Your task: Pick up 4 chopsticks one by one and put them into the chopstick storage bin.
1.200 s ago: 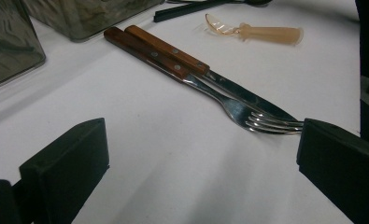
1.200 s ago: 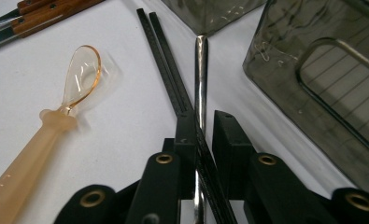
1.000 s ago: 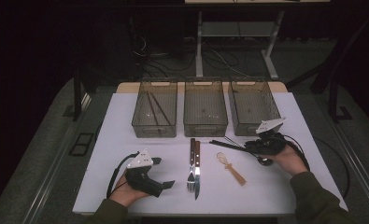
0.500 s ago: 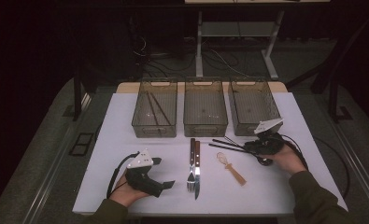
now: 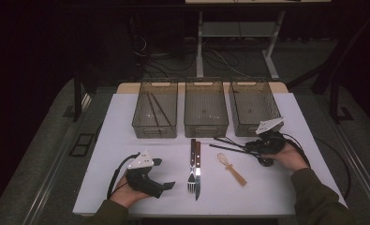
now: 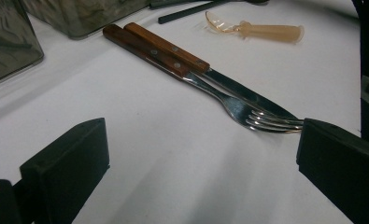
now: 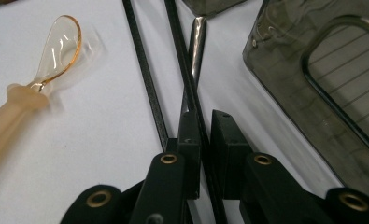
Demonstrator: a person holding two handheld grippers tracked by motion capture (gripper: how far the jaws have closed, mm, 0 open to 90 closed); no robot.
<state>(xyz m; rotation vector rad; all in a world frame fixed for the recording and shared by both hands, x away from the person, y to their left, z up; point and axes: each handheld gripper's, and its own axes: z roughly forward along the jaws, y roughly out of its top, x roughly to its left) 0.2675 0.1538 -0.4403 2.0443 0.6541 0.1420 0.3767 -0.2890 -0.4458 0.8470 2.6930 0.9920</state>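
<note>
Between the right gripper's (image 7: 202, 140) nearly closed jaws, its own view shows one black chopstick (image 7: 191, 88) clamped, a second lying just beside; from above these blur into thin lines near the right bin (image 5: 253, 105). Near the table's (image 5: 126, 140) front edge, the left gripper (image 5: 166, 187) rests with jaws wide apart on bare white surface, beside the fork (image 6: 247, 109).

Two thin black square-section chopsticks (image 5: 227, 143), lying near-parallel on the white tabletop just before the right-hand smoky grey plastic bin, tips pointing left, one stick (image 7: 191, 88) pinched between closed jaws, the other (image 7: 145, 74) beside it.
</note>
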